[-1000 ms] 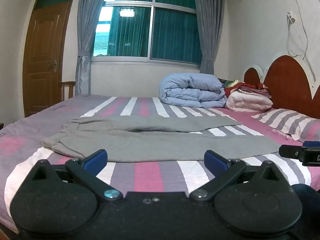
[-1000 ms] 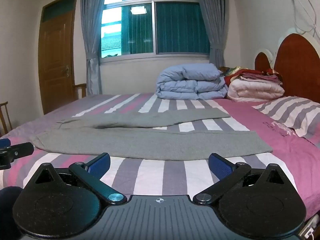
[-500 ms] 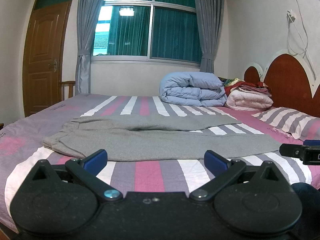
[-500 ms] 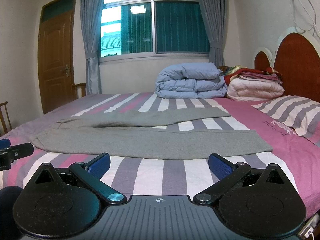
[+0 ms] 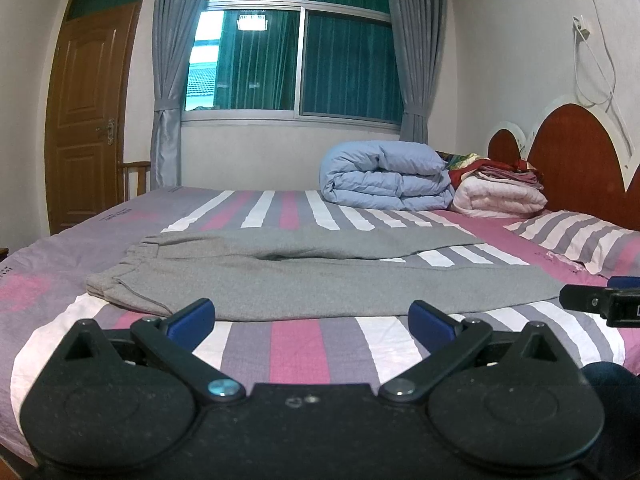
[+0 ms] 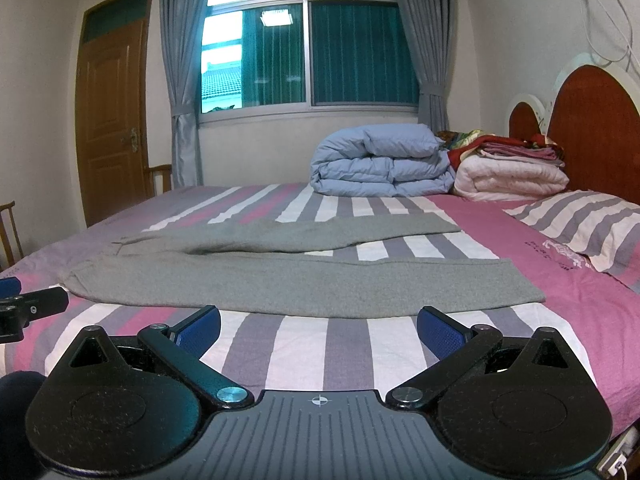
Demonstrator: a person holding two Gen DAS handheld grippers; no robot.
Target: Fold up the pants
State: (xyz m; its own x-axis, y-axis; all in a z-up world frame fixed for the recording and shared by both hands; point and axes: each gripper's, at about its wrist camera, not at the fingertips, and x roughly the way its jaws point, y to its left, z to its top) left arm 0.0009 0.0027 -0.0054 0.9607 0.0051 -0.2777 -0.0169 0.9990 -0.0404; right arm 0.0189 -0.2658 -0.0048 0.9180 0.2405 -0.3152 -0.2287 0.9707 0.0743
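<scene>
Grey pants [image 5: 312,280] lie flat on the striped bed [image 5: 300,344], waistband at the left, two legs running right in a narrow V. They also show in the right wrist view [image 6: 304,280]. My left gripper [image 5: 313,318] is open and empty, a little short of the near leg's front edge. My right gripper [image 6: 319,326] is open and empty, also just short of the near leg, nearer its cuff end. Each gripper's tip shows at the edge of the other's view.
A folded blue duvet [image 5: 384,176] and a stack of folded bedding [image 5: 500,192] sit at the far side of the bed. A striped pillow [image 5: 580,236] lies by the red headboard [image 5: 572,156] at right. A door [image 5: 88,112] and a window [image 5: 300,44] are behind.
Both grippers have crept slightly closer to the bed and pants. The pants have not moved and both grippers stay open.
</scene>
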